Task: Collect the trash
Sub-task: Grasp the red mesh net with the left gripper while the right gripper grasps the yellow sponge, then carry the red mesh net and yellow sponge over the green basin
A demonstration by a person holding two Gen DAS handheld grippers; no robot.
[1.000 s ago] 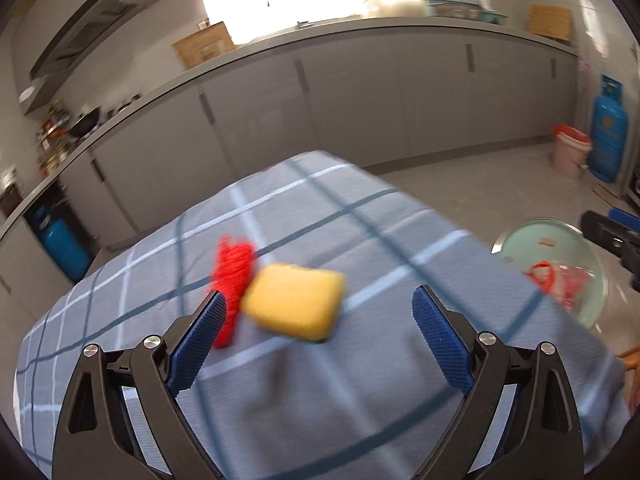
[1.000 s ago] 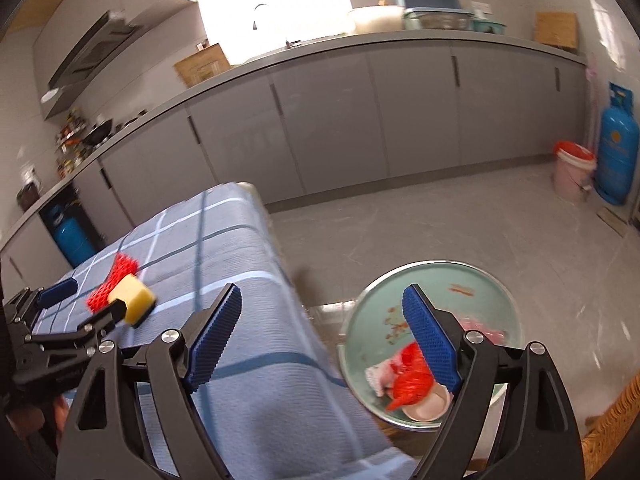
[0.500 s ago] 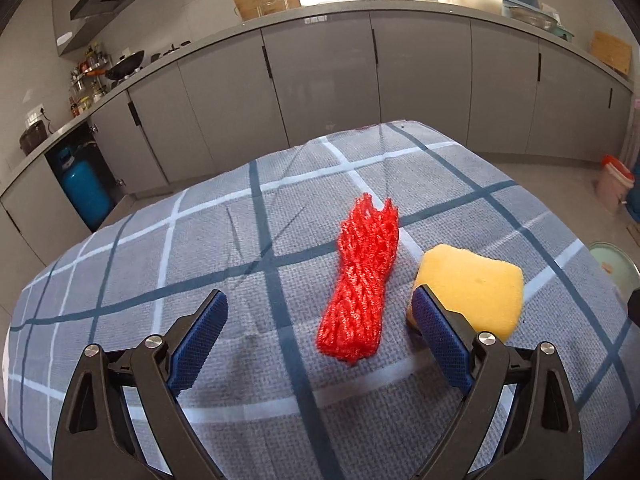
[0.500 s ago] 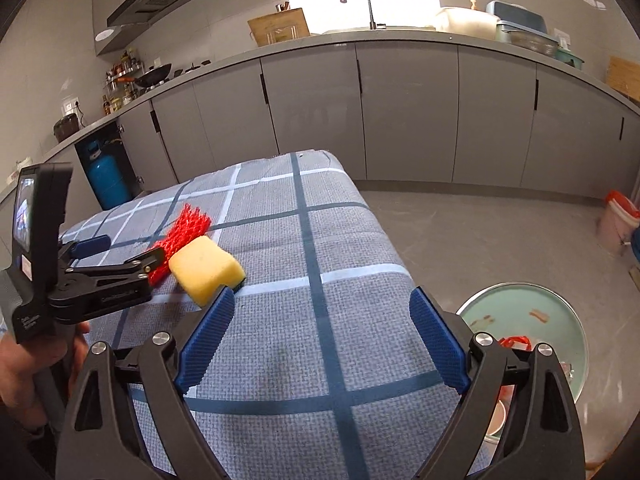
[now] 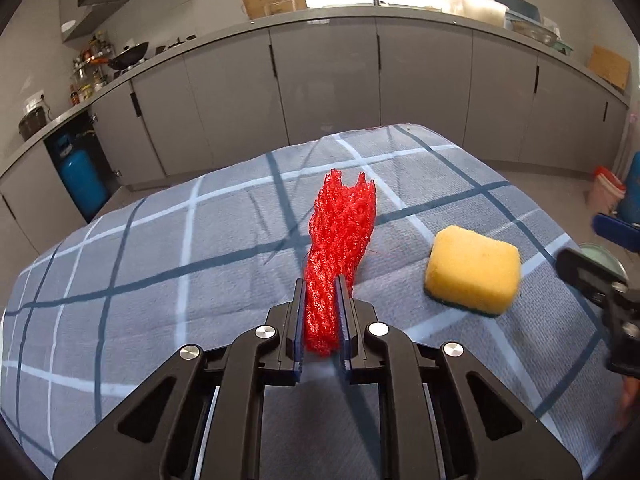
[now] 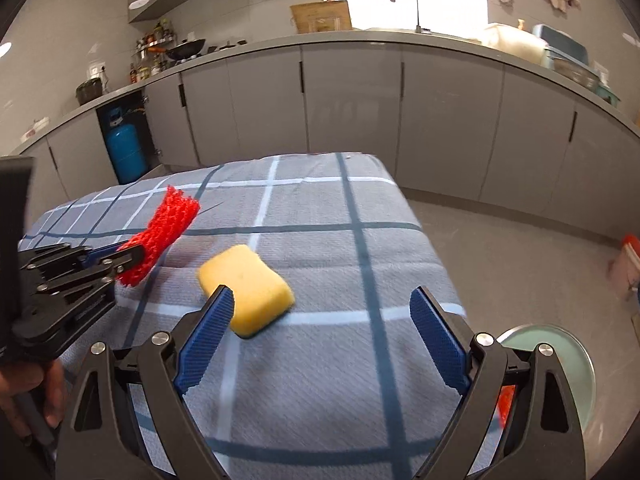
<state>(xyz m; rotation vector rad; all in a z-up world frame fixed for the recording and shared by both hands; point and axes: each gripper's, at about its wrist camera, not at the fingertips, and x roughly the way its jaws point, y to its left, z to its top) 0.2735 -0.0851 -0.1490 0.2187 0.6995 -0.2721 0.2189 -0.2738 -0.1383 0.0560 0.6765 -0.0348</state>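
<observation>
The left gripper (image 5: 320,312) has its jaws closed tight on the near end of the red net (image 5: 340,232). The net runs straight out from the jaws, its long axis in line with the fingers, and its far end is free and a little above the cloth (image 5: 160,280), as the right wrist view shows.

I take the sponge (image 6: 246,290) as the landmark. The net is to the left of the sponge and a little behind it, near but not touching. The right gripper (image 6: 320,320) is just in front of the sponge, with its jaws wide open and holding nothing. Its left finger (image 6: 206,332) covers the near corner of the sponge in the view; whether it touches, I cannot tell. So the right gripper is the nearer one for the sponge, and the sponge lies towards the left side of its opening, with the long axis going diagonally across the jaws.

The bin (image 6: 568,356) is to the right of the sponge, well apart, low on the floor past the edge of the cloth. Something red already lies in it.

I think the net must be carried over the sponge and the right gripper to reach the bin, so these two stand in the way. The net is light and soft and may sway.
</observation>
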